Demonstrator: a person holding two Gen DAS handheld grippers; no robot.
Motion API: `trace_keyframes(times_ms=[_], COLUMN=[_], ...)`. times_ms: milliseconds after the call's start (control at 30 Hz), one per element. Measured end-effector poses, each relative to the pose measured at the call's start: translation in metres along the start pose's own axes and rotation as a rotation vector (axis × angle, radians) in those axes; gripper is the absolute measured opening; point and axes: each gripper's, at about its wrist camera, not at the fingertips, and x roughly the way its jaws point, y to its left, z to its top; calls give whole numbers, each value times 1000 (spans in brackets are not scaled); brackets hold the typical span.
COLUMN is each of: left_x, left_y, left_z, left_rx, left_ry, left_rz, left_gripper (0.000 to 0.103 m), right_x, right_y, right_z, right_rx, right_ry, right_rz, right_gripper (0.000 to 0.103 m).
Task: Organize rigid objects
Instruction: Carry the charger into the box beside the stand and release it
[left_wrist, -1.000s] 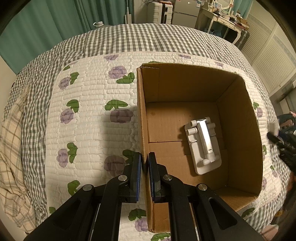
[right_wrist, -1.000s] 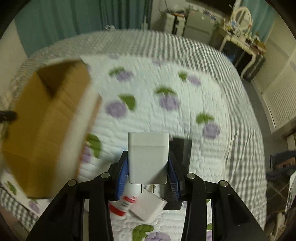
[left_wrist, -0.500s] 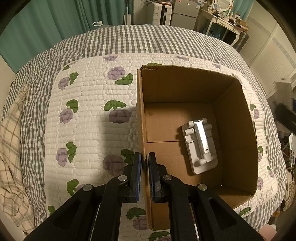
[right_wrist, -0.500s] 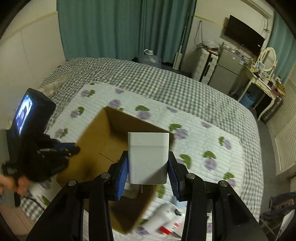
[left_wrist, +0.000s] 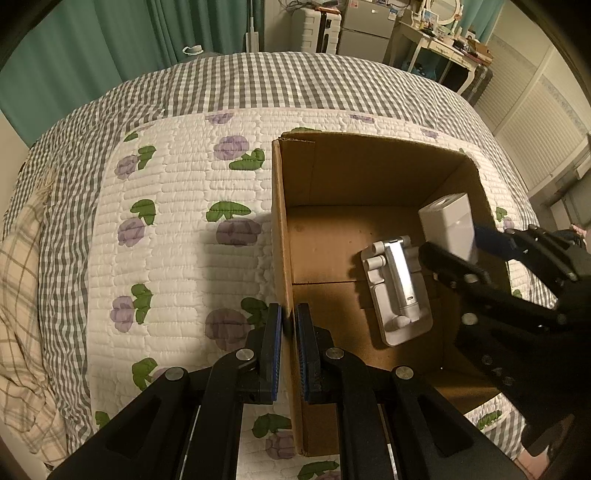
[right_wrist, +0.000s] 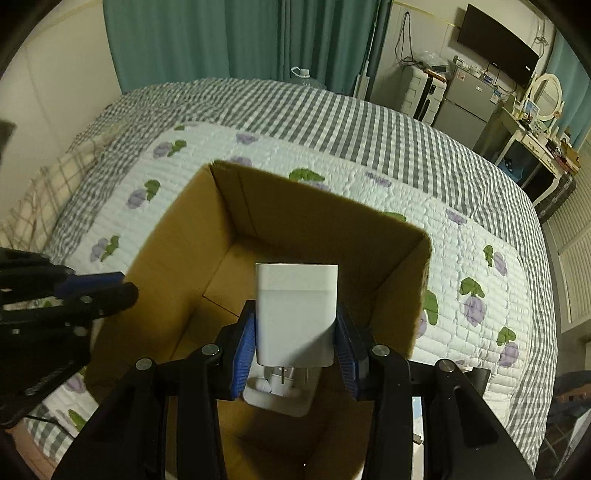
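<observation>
An open cardboard box (left_wrist: 369, 173) (right_wrist: 317, 221) sits on a quilted bed. My left gripper (left_wrist: 288, 347) is shut on the box's left wall, pinching its rim. Flat on the box floor lies a white phone stand (left_wrist: 397, 291), partly visible under the charger in the right wrist view (right_wrist: 280, 398). My right gripper (right_wrist: 295, 347) is shut on a white plug-in charger block (right_wrist: 297, 314) (left_wrist: 448, 225), held over the box's right side above the stand. From the right wrist view, the left gripper (right_wrist: 110, 284) shows at the left edge.
The bed has a white floral quilt (left_wrist: 177, 229) over a grey checked cover (left_wrist: 277, 81). Green curtains, a small fridge (right_wrist: 465, 103), a dresser with a mirror (right_wrist: 546, 96) and a wall screen stand beyond the bed. A plaid cloth (left_wrist: 22, 288) lies at the left.
My right gripper carried the charger from the quilt at the right across to above the box, entering the left wrist view. The left gripper kept its pinch on the box wall.
</observation>
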Motion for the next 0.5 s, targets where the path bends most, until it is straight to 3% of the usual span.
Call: trace_keyframes(times_ms=[433,500], left_x=[0,0], left_y=[-1,-1], left_z=[2,2], left_rx=[4,8], left_ry=[2,1], left_rz=[1,4], left_gripper=[8,8], right_x=[2,0], right_y=[-4,-8], right_z=[-15,-18], right_rx=[-18,-14], right_ry=[6,3], right_rz=[4,-12], right_gripper=[40,47])
